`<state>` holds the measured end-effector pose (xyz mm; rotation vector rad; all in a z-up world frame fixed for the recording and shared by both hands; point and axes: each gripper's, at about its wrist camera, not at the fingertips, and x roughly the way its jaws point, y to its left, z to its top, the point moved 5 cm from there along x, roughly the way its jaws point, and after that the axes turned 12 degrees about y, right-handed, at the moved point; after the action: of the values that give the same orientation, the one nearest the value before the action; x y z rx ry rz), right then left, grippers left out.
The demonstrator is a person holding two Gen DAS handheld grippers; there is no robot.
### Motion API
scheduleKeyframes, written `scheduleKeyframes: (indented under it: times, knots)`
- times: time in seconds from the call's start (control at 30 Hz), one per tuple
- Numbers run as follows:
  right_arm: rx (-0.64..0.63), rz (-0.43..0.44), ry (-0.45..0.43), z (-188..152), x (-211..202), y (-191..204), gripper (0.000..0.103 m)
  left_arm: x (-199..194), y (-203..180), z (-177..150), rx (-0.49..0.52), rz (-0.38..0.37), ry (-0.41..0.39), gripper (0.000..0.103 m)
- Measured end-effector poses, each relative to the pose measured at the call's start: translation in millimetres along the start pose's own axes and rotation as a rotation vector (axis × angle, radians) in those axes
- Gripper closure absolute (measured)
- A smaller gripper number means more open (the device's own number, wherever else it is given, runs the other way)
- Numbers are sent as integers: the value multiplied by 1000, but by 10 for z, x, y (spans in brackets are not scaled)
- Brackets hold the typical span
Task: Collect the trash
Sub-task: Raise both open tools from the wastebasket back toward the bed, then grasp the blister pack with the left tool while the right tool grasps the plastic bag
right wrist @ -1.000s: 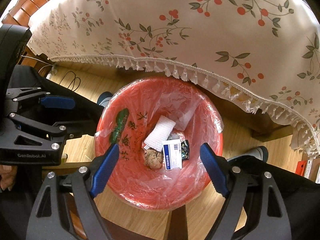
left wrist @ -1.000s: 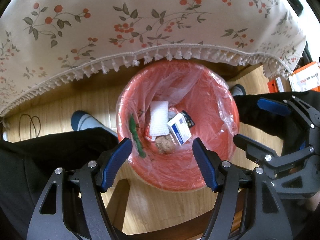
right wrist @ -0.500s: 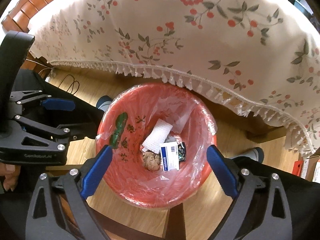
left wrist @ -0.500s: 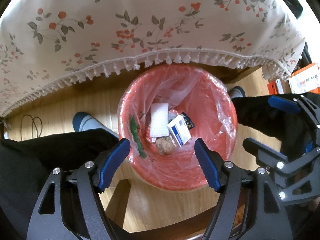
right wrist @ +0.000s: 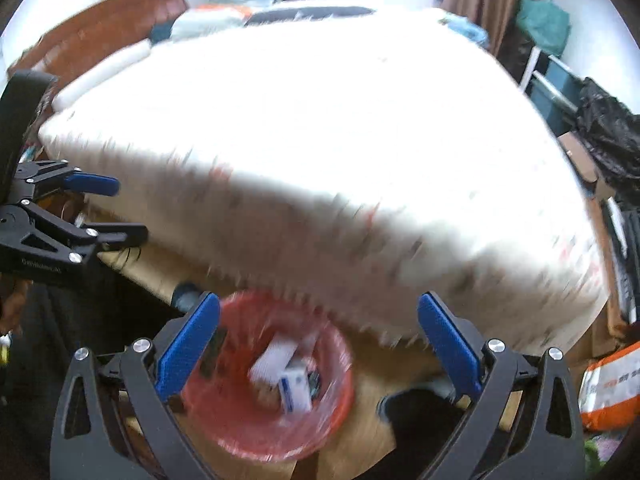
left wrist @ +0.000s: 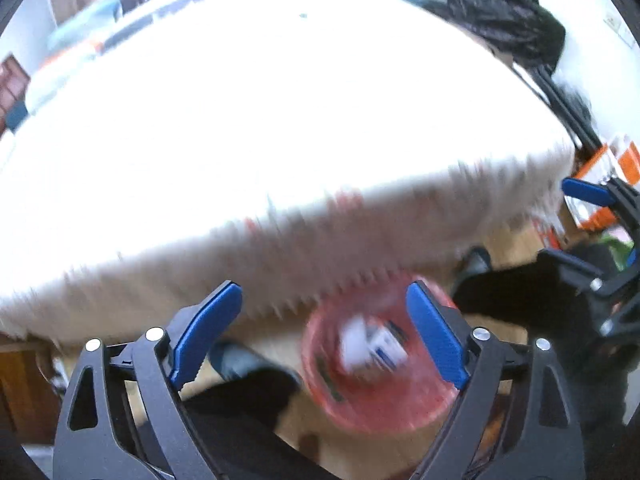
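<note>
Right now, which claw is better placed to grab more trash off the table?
Probably either: the left claw and right claw are both empty, opening, above the red bin, facing the table. Blur hides any trash.

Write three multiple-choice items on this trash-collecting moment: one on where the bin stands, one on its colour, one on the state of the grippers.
1. Where does the bin stand?
A. on the tablecloth
B. on the wooden floor, below the fringed edge of the tablecloth
C. on a chair

2. What colour is the bin?
A. red
B. blue
C. grey

3. How are the left gripper and right gripper?
A. both clamp a box
B. one holds a wrapper
C. both open, nothing between the pads

Key: 1 B, floorboards show around the bin under the cloth's fringe; 2 A, its wall is red under a clear liner; 3 C, the blue pads stand wide apart with only the scene beyond between them.
</note>
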<state>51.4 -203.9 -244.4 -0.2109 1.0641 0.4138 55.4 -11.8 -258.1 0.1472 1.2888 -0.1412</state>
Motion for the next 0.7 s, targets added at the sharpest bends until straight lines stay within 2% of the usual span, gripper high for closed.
scheduleKeyframes:
  times: [0.07, 0.13, 0.3, 0.43, 0.63, 0.7]
  knots:
    - [-4, -23, -40, 278, -95, -133, 5, -100, 184, 346, -17, -7, -10, 7]
    - [-2, -71, -58, 635, -117, -304, 5, -161, 344, 672, -21, 0, -38, 6]
    - [25, -87, -125, 1374, -48, -657, 5, -194, 650, 1559, -17, 48, -121, 6]
    - [18, -105, -155, 2096, 222, -893, 5, -7, 857, 2278, -34, 59, -138, 6]
    - [14, -90, -172, 3043, 741, -1105, 5, 393, 987, 3042, -31, 62, -132, 6]
    - [12, -88, -171, 3262, 897, -1150, 5, 518, 1016, 3221, -32, 61, -126, 6]
